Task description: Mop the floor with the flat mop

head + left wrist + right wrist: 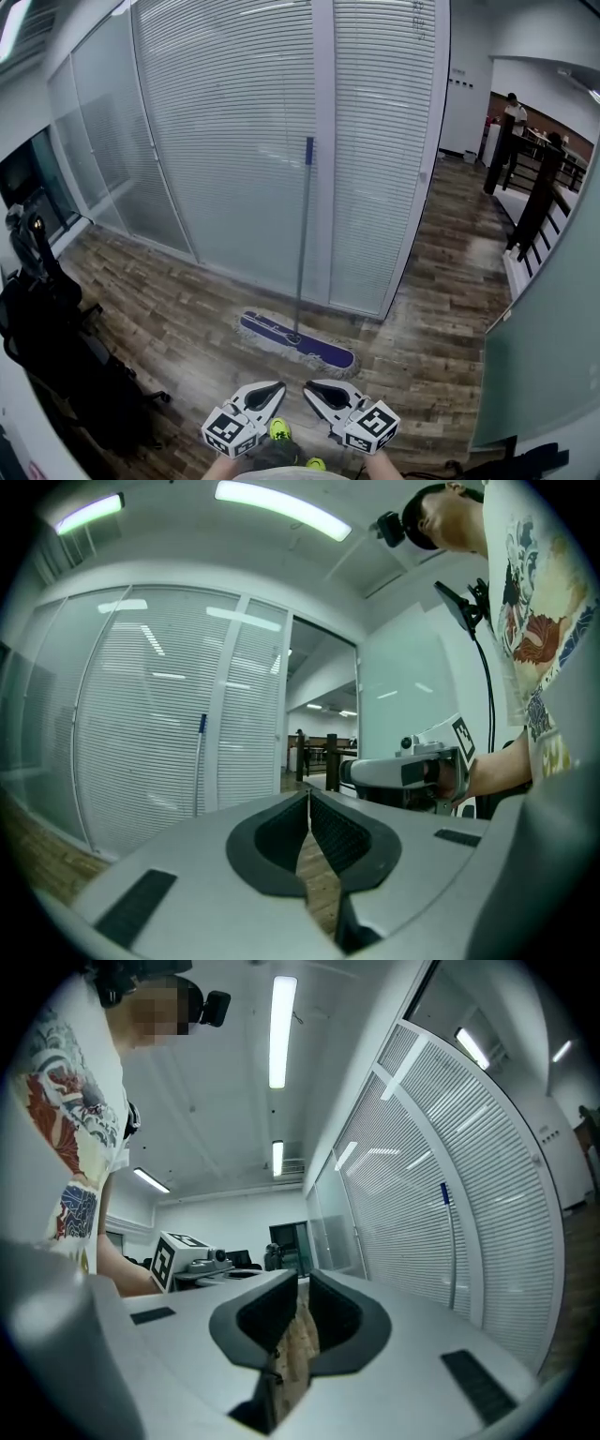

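Flat mop [298, 339]: purple pad, grey pole with blue tip; pad flat on the wood-plank floor [178, 309] at the foot of the white-slatted glass partition [234, 141], pole upright against it.
Left gripper [278, 386]: jaws closed, empty, well short of the partition.
Right gripper [311, 386]: jaws closed, empty, equally short of it.

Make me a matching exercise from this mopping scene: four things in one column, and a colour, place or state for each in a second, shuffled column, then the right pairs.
Things:
1. mop head
2. mop handle
3. shoe
4. left gripper

Descriptions:
A. yellow-green
B. jaws shut, nothing between them
C. purple, lying flat on the floor
D. standing upright against the glass wall

Pairs: 1-C, 2-D, 3-A, 4-B
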`<action>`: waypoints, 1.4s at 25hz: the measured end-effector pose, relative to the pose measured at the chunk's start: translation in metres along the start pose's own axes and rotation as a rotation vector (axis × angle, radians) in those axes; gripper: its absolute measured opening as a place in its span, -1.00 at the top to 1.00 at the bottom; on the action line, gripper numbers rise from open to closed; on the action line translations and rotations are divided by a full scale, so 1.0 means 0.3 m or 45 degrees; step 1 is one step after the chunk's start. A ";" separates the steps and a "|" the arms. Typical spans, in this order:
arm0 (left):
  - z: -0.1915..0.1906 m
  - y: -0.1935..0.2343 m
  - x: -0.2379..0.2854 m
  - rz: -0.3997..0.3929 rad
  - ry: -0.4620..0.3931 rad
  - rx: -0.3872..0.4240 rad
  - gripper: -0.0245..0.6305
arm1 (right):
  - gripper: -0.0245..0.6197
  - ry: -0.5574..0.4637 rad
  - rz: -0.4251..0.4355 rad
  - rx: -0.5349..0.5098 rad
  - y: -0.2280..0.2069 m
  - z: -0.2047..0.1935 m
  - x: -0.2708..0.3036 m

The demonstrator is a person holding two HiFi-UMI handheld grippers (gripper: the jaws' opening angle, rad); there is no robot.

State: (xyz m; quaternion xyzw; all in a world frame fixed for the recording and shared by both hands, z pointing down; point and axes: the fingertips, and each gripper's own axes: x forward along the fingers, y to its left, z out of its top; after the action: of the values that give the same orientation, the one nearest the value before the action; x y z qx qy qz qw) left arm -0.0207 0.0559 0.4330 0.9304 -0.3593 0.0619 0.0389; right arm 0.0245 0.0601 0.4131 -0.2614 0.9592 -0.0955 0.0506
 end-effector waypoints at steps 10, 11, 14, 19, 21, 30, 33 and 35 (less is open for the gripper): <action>0.005 0.244 0.165 -0.052 -0.003 -0.025 0.88 | 0.78 0.055 -0.074 0.002 -0.224 0.004 0.168; 0.012 0.276 0.187 -0.056 -0.010 -0.022 0.88 | 0.78 0.064 -0.082 -0.003 -0.252 0.006 0.192; 0.035 0.394 0.257 -0.069 -0.038 -0.017 0.88 | 0.78 0.092 -0.110 -0.039 -0.352 0.022 0.288; 0.086 0.647 0.355 -0.086 -0.075 -0.026 0.88 | 0.78 0.102 -0.136 -0.083 -0.514 0.095 0.511; 0.102 0.741 0.391 -0.100 -0.079 -0.020 0.88 | 0.78 0.101 -0.128 -0.100 -0.568 0.117 0.600; 0.122 1.056 0.553 -0.189 -0.051 -0.005 0.88 | 0.78 0.096 -0.154 -0.113 -0.796 0.152 0.901; 0.124 1.117 0.605 -0.200 -0.043 0.005 0.88 | 0.78 0.093 -0.165 -0.109 -0.864 0.162 0.953; 0.143 1.158 0.640 -0.194 -0.051 0.006 0.88 | 0.78 0.089 -0.178 -0.107 -0.918 0.181 0.980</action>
State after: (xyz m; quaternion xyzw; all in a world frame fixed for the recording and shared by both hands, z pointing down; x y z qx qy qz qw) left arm -0.1101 -0.3332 0.4278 0.9561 -0.2882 0.0411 0.0343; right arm -0.0846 -0.3314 0.4040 -0.3261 0.9429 -0.0675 -0.0005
